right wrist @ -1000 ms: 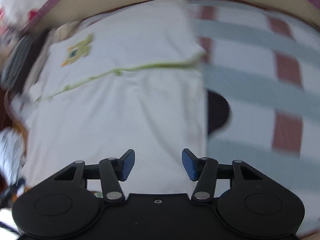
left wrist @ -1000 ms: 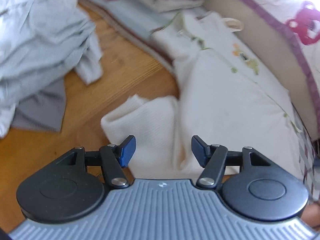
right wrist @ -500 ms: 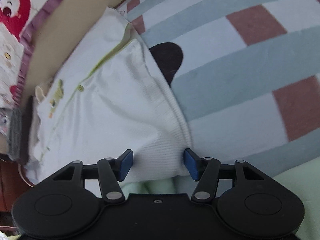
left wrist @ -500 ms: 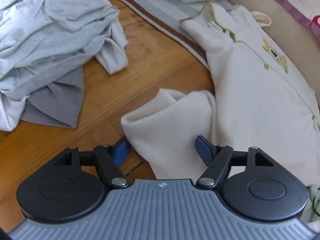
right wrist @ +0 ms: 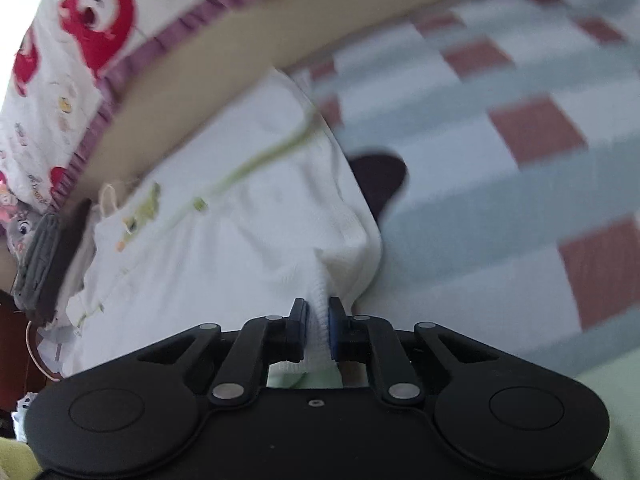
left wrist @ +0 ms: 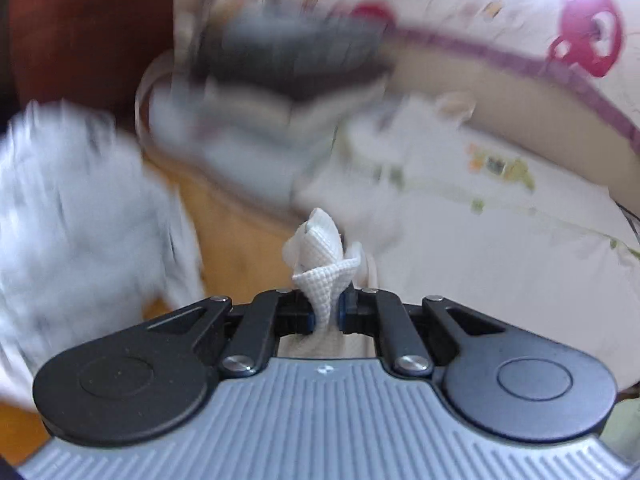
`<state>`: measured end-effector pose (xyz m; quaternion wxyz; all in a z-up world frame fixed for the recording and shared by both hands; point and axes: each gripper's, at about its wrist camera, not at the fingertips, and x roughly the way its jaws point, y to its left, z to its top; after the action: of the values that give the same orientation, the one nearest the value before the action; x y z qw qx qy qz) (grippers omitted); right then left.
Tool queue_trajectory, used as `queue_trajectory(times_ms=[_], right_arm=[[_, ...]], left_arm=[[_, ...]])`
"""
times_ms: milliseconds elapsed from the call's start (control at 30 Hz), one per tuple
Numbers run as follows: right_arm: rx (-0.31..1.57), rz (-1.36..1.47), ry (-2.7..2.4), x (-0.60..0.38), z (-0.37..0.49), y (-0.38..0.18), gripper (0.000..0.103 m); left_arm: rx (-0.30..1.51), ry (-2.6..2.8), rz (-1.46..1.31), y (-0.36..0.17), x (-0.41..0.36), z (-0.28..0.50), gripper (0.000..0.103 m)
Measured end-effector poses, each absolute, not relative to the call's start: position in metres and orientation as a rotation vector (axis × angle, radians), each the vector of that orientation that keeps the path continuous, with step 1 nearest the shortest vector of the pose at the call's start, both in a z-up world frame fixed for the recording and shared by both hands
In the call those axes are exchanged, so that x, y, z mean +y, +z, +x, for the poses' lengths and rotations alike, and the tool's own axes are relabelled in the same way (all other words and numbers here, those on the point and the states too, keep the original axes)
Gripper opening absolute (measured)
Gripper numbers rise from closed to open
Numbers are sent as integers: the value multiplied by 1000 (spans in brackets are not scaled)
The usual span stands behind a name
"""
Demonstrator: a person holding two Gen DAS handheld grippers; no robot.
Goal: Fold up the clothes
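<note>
Left gripper clamped on a bunched corner of the white waffle-knit baby garment; right gripper pinching its ribbed hem. Garment lies lengthwise away from both grippers on the checked blue-and-red blanket, green-trimmed neckline farthest.

Grey pile: smeared by motion blur, cut by the left edge.
Folded stack: blurred; separate pieces cannot be told apart.
White garment: hem hidden between the right gripper pads.
</note>
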<state>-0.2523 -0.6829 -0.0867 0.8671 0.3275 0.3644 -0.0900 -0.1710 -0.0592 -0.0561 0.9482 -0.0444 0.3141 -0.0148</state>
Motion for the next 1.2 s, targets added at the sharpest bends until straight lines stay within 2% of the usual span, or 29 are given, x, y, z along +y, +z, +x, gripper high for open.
queue_trajectory(times_ms=[133, 300, 533, 800, 933, 1200], right_arm=[[691, 643, -150, -690, -235, -61, 6], [668, 610, -137, -697, -218, -46, 5], [639, 489, -39, -706, -176, -9, 5], [655, 417, 12, -725, -86, 22, 5], [690, 372, 43, -731, -37, 26, 5], [784, 342, 52, -743, 39, 13, 5]], left_arm=[[590, -37, -161, -32, -52, -153, 9], [621, -4, -222, -37, -50, -135, 9], [524, -24, -34, -3, -62, -105, 9], [470, -21, 179, 47, -107, 8, 9], [466, 33, 326, 53, -139, 74, 9], [477, 131, 301, 68, -159, 160, 9]])
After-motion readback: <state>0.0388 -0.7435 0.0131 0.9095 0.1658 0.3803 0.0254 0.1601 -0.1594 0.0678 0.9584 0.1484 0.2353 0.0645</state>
